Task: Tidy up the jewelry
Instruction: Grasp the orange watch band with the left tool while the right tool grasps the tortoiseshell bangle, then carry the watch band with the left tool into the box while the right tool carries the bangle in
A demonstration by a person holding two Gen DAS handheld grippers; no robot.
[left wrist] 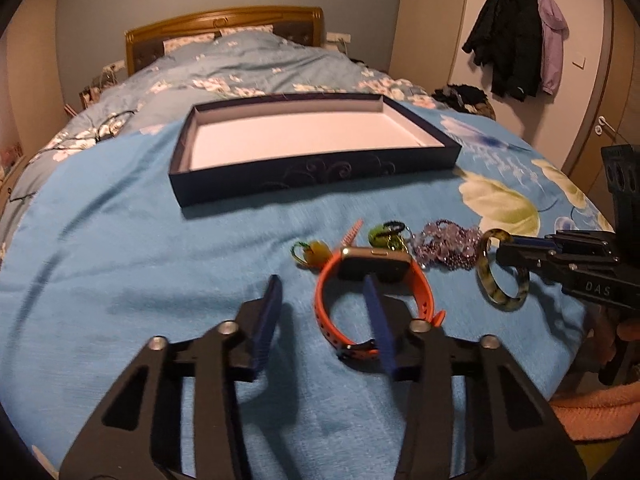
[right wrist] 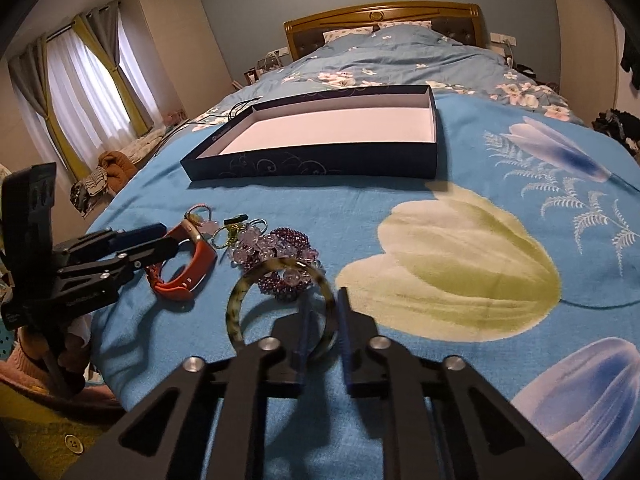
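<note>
An empty dark blue box (left wrist: 312, 172) (right wrist: 320, 160) with a white floor lies on the blue blanket. In front of it lies a row of jewelry: an orange watch (left wrist: 376, 280) (right wrist: 188, 268), a purple bead bracelet (left wrist: 448, 246) (right wrist: 276, 252), small green and yellow charms (left wrist: 312, 254), and a mottled green bangle (left wrist: 502, 268) (right wrist: 240, 300). My left gripper (left wrist: 322, 284) is open, its right finger inside the watch strap loop. My right gripper (right wrist: 324, 296) (left wrist: 500, 252) has its fingers close on either side of the bangle's rim, which rests on the blanket.
The bed runs back to a wooden headboard (right wrist: 380, 20). Blanket with flower print (right wrist: 460, 260) spreads to the right. Coats (left wrist: 516, 36) hang on the wall. Curtains (right wrist: 80, 80) and clothes on the floor are at the left.
</note>
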